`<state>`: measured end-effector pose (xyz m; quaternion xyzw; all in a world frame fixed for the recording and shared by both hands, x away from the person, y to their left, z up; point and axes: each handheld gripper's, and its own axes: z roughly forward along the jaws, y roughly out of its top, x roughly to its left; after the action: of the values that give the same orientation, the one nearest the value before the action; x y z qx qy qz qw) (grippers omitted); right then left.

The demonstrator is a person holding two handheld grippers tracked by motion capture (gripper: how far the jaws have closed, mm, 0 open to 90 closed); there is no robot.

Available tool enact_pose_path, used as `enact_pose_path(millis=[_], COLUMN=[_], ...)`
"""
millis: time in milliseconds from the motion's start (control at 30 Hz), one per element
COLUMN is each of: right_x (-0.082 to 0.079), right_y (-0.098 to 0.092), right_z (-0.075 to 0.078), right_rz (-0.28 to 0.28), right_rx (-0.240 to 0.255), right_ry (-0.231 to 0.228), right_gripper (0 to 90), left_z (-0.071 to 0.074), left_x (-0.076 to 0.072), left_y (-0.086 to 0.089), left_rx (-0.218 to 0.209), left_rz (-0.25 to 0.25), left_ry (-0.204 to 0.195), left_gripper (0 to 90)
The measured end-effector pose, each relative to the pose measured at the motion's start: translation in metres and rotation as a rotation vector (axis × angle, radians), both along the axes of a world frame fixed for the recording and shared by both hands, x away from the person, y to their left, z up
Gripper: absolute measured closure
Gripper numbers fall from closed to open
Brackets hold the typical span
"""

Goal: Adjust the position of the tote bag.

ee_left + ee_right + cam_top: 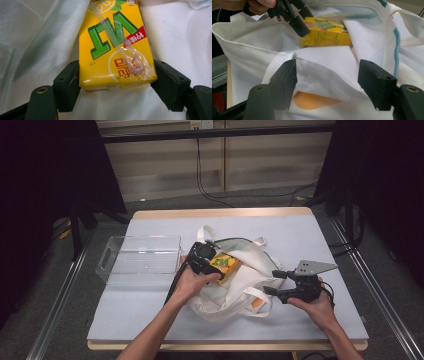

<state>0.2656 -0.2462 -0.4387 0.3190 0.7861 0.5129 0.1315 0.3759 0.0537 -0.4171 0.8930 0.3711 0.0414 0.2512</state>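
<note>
While the yellow drink carton [116, 47] lies in the mouth of the white tote bag [235, 285], near the centre of the high view, the left gripper [116, 82] has its two black jaws against the carton's narrow sides, one on each side near its bottom end, so it looks clamped on the carton. A wrapped straw [125, 47] runs diagonally across the printed face. In the right gripper view the carton [327, 35] sits at the upper middle, resting on a fold of cloth just inside the bag's opening.

The right gripper [327, 75], at the lower right of the high view, has its jaws standing apart, with the bag's front edge lying between them; the cloth passes across the gap, and I cannot tell whether the pads pinch it or only prop it.

The step in hand seems to be lifting the carton out of the bag. To do it well, keep the grip square on the two side faces, low on the box, and avoid squeezing hard enough to dent it. Draw it up and out along the opening, and let the right gripper keep the bag's front edge down so the cloth does not ride up with the carton.

A clear plastic tray [112, 255] sits just left of the bag on the grey table [325, 235], a likely place to set it.
</note>
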Motion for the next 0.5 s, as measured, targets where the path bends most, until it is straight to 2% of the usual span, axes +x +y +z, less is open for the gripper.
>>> enact_pose_path(millis=[267,400,433,500], right_x=[0.000,0.000,0.000,0.000], right_y=[0.000,0.000,0.000,0.000], right_z=[0.000,0.000,0.001,0.000], right_rz=[0.000,0.000,-0.001,0.000], right_rx=[0.001,0.000,0.002,0.001], right_ry=[-0.001,-0.002,-0.002,0.000], right_gripper=[31.8,31.8,31.8,31.8], left_z=[0.007,0.010,0.012,0.015], left_x=[-0.002,-0.002,-0.002,-0.002], left_y=[0.001,0.004,0.005,0.006], left_rx=[0.002,-0.008,0.003,-0.007], left_rz=[-0.017,-0.010,-0.023,-0.018], left_ry=[0.005,0.008,0.017,0.018], left_gripper=[27.9,28.0,28.0,28.0])
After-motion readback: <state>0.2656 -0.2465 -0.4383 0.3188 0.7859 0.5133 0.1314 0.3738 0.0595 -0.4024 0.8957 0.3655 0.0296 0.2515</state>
